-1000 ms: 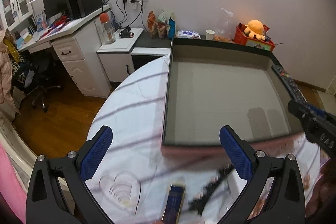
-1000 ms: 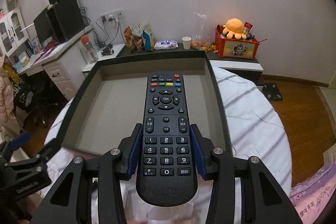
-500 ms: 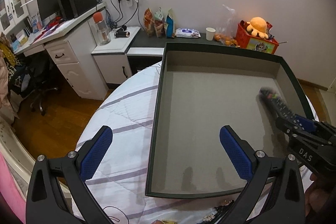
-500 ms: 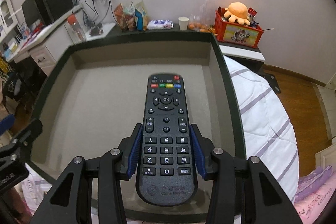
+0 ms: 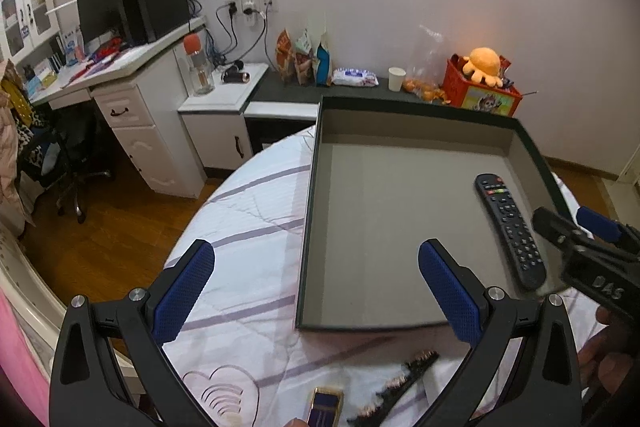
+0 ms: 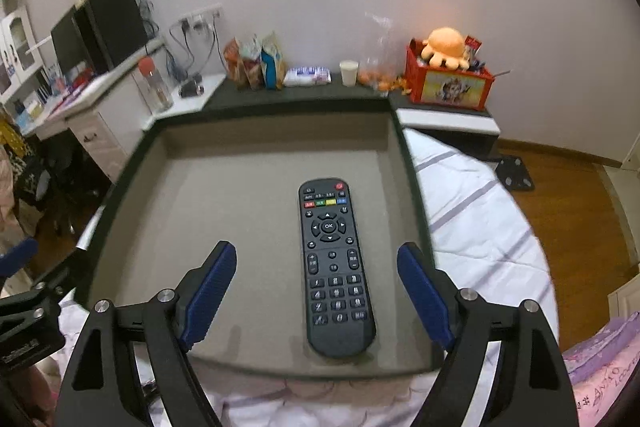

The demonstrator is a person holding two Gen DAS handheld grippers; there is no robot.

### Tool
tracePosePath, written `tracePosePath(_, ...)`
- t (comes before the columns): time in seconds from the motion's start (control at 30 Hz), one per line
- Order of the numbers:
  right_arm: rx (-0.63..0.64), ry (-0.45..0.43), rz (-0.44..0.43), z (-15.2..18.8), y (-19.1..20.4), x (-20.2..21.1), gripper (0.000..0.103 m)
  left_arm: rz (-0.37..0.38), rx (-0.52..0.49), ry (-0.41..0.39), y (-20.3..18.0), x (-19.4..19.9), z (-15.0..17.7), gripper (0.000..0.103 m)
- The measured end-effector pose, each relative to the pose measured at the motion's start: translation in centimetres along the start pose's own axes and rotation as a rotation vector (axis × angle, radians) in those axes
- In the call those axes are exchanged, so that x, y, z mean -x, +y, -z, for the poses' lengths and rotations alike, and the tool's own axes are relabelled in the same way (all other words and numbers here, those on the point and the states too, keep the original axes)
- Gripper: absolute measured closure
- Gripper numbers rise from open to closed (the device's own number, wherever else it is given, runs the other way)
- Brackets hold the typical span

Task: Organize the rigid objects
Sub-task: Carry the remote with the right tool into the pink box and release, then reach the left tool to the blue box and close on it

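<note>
from my left wrist camera i get things the right one hides: low in front of the tray, a dark bristled hair clip (image 5: 394,385) and a small blue-and-gold object (image 5: 325,405) lie on the bed cover (image 5: 248,227), next to a heart stitched into the cloth. the same view shows my right hand-held gripper (image 5: 576,227) from the side, at the tray's right edge, with part of a hand (image 5: 608,351) under it. the right wrist camera gives me what the left cannot: the remote control (image 6: 334,267) square on, buttons up, lying flat on the grey floor of the black-rimmed tray (image 6: 416,187), toward its near right part and pointing at the far wall.

going left to right through the room: a white desk (image 5: 132,95) with a monitor and dark speakers, a low surface (image 5: 288,93) along the wall with snack bags, a paper cup and a red box (image 6: 448,83) topped by an orange plush toy. wooden floor shows on both sides of the bed.

my left hand-held gripper (image 5: 316,291) points down at an angle over the tray's near left corner, its fingers wide apart with nothing between them. the right one (image 6: 316,291) tilts down the same way; its jaws are opening, the remote between the blue pads (image 6: 212,291) with a clear gap on each side.
</note>
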State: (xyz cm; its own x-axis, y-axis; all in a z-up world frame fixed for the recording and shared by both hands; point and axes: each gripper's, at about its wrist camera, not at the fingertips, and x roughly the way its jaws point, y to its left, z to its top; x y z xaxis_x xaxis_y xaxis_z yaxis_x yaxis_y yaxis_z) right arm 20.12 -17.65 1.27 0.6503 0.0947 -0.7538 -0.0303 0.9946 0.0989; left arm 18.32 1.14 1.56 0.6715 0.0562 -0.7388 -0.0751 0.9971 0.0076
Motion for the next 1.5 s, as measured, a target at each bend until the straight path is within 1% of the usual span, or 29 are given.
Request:
tracePosePath(0.07,-0.018,-0.027,-0.015,0.3,-0.3,1.6,0.018,-0.003,-0.004,-0.017,0.0,1.4,0.4,0.0)
tracePosePath(0.17,-0.048,-0.071,-0.031,1.8,-1.1,4.7,0.017,-0.008,-0.012,-0.041,0.1,3.3,1.4,0.0)
tracePosePath(0.3,-0.098,-0.109,-0.055,4.9,-2.4,8.4,0.015,-0.013,-0.016,-0.053,-0.1,5.8,3.4,0.0)
tracePosePath(0.37,-0.113,-0.114,-0.067,6.5,-2.7,9.5,0.014,-0.019,-0.011,-0.056,-0.3,7.0,4.8,0.0)
tracePosePath(0.47,-0.115,-0.096,-0.094,9.5,-2.6,10.4,0.01,-0.036,-0.004,-0.048,-0.5,8.2,6.7,0.0)
tracePosePath(0.53,-0.108,-0.073,-0.113,10.8,-2.4,10.3,0.001,-0.043,0.0,-0.029,-0.6,8.8,8.2,0.0)
tracePosePath(0.57,-0.102,-0.063,-0.13,11.4,-2.2,10.3,0.0,-0.046,0.001,-0.024,-0.7,9.0,8.6,0.0)
tracePosePath(0.67,-0.081,-0.03,-0.155,12.9,-1.7,10.2,0.0,-0.056,0.013,-0.007,-0.7,9.6,10.0,0.0)
tracePosePath(0.77,-0.063,-0.015,-0.159,13.9,-1.0,10.5,0.0,-0.052,0.023,-0.01,-0.2,10.4,11.1,0.0)
tracePosePath(0.83,-0.064,-0.016,-0.148,14.5,-0.7,10.7,0.0,-0.046,0.019,-0.01,0.2,10.7,11.5,0.0)
tracePosePath(0.93,-0.083,-0.035,-0.122,15.1,-0.6,11.4,0.0,-0.013,0.009,-0.007,0.8,10.7,12.0,0.0)
tracePosePath(1.07,-0.151,-0.04,-0.08,16.3,-0.7,12.1,0.0,0.028,-0.011,0.021,1.5,9.9,12.5,0.0)
tracePosePath(1.17,-0.157,-0.043,-0.049,16.5,-0.6,12.7,0.0,0.046,-0.005,0.032,1.9,9.7,13.2,0.0)
tracePosePath(1.3,-0.154,-0.041,-0.027,16.4,-0.5,13.0,0.0,0.05,0.018,0.066,2.4,8.7,14.0,0.0)
tracePosePath(1.5,-0.145,-0.023,-0.034,16.2,-0.4,12.3,0.0,0.019,0.004,0.101,2.6,7.1,14.3,0.0)
